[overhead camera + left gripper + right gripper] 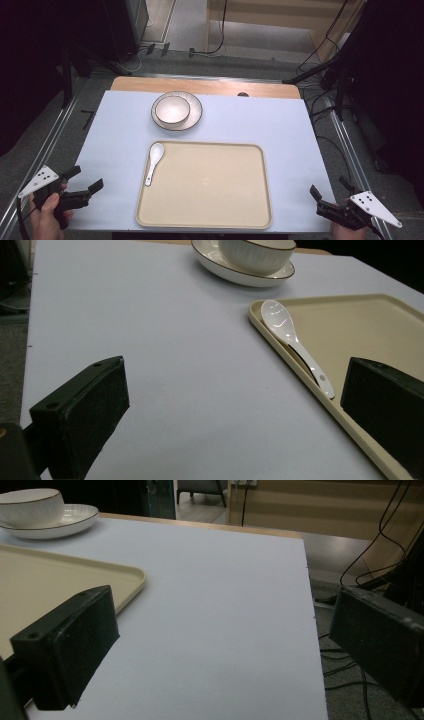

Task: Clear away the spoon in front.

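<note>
While both hand-held grippers waited spread and empty at the worktop's near corners, the spoon [153, 168] lay on the tray [210, 220] at its left rim, toward two o'clock from the left hand-held gripper [86, 180], which seemed the nearer one, bowl end far, handle near. Right hand-held gripper [329, 192] sat well apart. At twelve o'clock an empty bowl [172, 109] stood on a plate [196, 114].

no readable text, no labels, no brands, no numbers

I saw the table [260, 125] under a pale sheet [120, 130]; on it lay a tray [210, 220] and, farther off, a plate [195, 117].
</note>
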Demonstrator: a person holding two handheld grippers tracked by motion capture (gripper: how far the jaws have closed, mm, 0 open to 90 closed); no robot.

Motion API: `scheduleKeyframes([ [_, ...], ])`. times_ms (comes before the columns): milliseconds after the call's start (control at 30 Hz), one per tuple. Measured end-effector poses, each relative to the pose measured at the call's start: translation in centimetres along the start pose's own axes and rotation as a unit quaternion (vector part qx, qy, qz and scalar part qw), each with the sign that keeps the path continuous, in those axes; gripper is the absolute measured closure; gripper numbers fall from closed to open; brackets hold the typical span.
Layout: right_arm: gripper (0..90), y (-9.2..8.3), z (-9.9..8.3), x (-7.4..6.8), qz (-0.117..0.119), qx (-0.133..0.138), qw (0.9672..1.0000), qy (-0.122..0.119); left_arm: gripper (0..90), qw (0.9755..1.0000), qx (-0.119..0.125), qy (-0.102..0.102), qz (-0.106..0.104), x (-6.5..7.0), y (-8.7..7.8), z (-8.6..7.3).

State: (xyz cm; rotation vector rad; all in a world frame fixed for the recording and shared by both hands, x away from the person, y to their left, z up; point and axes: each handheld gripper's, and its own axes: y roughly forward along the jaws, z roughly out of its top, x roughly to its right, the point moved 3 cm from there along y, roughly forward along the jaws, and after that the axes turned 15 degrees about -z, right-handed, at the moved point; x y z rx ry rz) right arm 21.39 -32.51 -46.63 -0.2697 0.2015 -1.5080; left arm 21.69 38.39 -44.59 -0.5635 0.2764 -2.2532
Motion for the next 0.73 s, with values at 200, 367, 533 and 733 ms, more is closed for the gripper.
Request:
scheduleKeyframes([
  [200,0.0,-0.04,-0.11,0.18,-0.003,-0.004,1.0,0.003,0.0,1.0,-0.004,0.009,0.001,-0.44,-0.3,-0.13],
  [367,0.0,-0.04,-0.15,0.38,-0.004,-0.001,1.0,0.005,0.0,0.9999,0.002,0.01,0.002,-0.64,-0.45,-0.07],
  [533,0.0,-0.17,-0.21,0.76,-0.008,0.0,0.9999,0.008,0.0,0.9998,0.014,0.01,0.006,-0.58,-0.81,0.18],
  [733,0.0,-0.17,-0.12,0.73,-0.01,0.002,0.9999,0.007,0.0,0.9998,0.018,0.001,0.003,-0.55,-0.72,0.19],
])
